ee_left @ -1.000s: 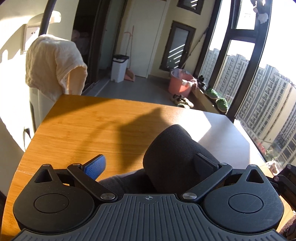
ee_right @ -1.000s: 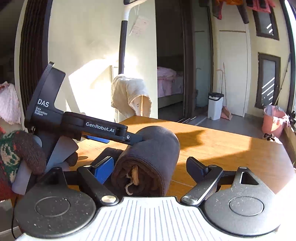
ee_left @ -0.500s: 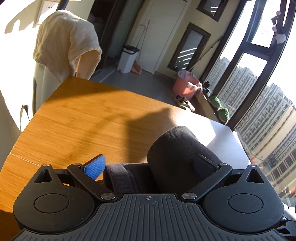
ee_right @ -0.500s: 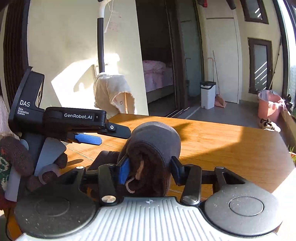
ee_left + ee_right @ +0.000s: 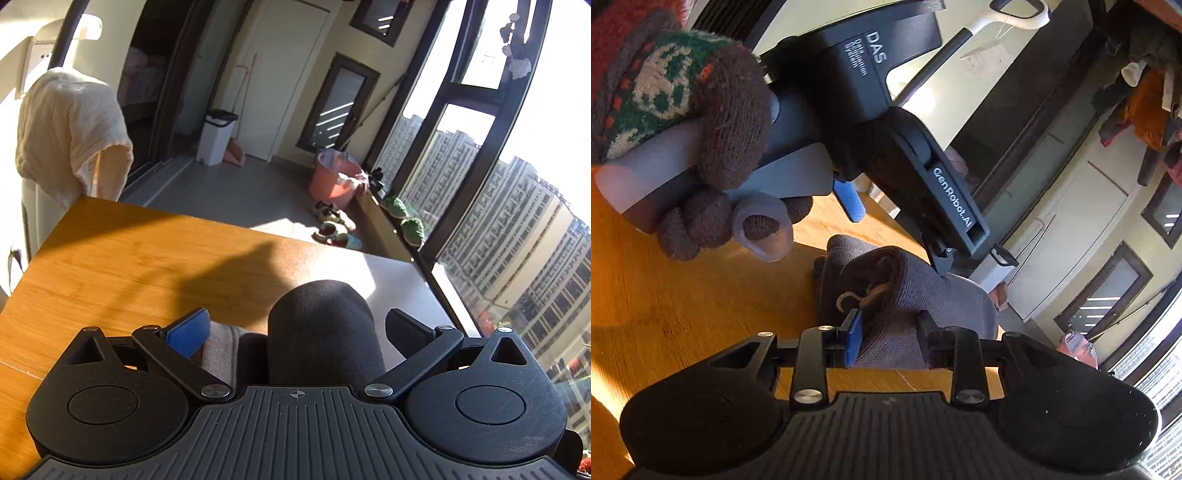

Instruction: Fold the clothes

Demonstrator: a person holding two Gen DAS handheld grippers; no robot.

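A dark grey garment rolled into a thick bundle (image 5: 323,328) lies on the wooden table (image 5: 110,266). My left gripper (image 5: 295,325) is open, its fingers wide on either side of the roll, not pressing it. In the right wrist view the same roll (image 5: 897,295) shows its spiral end with a small cord. My right gripper (image 5: 888,330) is shut on the roll, its blue pad and black finger squeezing the near end. The left gripper's body (image 5: 916,177) hangs over the roll, held by a gloved hand (image 5: 683,122).
A cream towel (image 5: 70,129) hangs over a stand past the table's far left corner. Beyond the far edge are a white bin (image 5: 218,136), a pink bucket (image 5: 334,179), shoes and a big window on the right.
My right gripper closed on the end of the roll and has tilted, lifting it. My left gripper opened from the roll and now stands wide around it.
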